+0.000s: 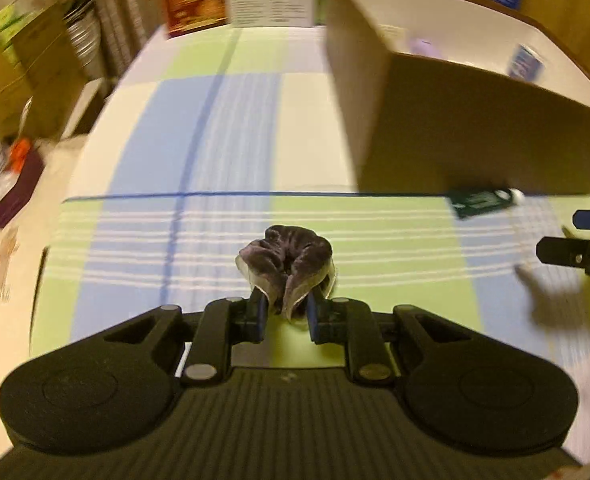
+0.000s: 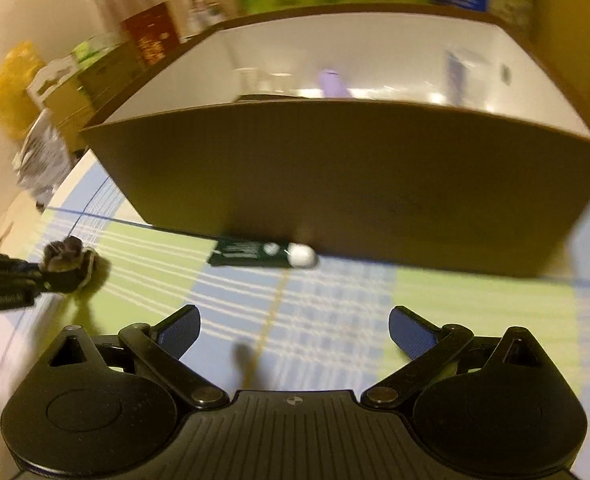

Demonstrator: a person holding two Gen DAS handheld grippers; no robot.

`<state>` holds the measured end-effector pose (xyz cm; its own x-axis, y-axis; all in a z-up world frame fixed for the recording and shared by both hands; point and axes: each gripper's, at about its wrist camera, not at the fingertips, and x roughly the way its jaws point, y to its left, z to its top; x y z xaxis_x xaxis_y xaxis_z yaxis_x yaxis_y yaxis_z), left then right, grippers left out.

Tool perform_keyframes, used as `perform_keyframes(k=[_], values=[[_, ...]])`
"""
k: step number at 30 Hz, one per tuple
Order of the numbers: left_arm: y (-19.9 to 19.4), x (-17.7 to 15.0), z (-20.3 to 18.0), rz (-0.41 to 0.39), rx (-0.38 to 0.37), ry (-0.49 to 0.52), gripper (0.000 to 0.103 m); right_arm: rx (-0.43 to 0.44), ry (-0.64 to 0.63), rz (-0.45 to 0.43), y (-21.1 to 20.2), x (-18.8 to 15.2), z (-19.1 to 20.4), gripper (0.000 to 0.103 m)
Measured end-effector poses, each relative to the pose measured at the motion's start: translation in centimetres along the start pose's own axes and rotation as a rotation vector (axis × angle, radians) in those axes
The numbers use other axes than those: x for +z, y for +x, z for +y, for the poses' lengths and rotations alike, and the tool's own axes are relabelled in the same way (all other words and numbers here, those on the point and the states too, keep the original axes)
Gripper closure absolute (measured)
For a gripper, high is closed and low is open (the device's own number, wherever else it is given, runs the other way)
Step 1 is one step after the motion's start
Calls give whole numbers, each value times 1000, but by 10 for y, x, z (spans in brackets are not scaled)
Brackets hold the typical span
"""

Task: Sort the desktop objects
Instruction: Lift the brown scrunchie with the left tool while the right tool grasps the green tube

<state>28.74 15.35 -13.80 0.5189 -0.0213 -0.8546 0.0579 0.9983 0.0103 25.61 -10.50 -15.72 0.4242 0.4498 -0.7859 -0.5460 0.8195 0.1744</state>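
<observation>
Over the checked desk (image 1: 223, 128), one pair of tongs carries a scrunchie while the other is empty.

In the left wrist view, the left tongs (image 1: 285, 312) are clamped on a dark purple scrunchie (image 1: 289, 260), which bulges out beyond the pads; a cardboard box (image 1: 475, 128) stands far right. In the right wrist view, the right tongs (image 2: 294, 334) gape wide with nothing between them, and a dark green tube (image 2: 251, 254) lies against the box's near wall, with the scrunchie at far left.
</observation>
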Motion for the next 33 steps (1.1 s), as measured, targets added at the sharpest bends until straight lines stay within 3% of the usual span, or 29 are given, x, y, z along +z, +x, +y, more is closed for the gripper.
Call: perform_keyframes(k=[3, 8, 22, 28, 33], values=[[-1, -1, 12, 4, 22, -26, 87, -17, -44, -20, 13, 5, 7, 5], [-1, -5, 17, 15, 31, -39, 87, -21, -13, -20, 34, 9, 13, 7], [8, 0, 17, 13, 28, -39, 86, -201, -23, -68, 73, 9, 55, 7], [9, 0, 17, 13, 23, -32, 86, -241, 1, -91, 75, 10, 57, 21], [9, 1, 16, 15, 26, -24, 86, -249, 5, -70, 72, 10, 55, 22]])
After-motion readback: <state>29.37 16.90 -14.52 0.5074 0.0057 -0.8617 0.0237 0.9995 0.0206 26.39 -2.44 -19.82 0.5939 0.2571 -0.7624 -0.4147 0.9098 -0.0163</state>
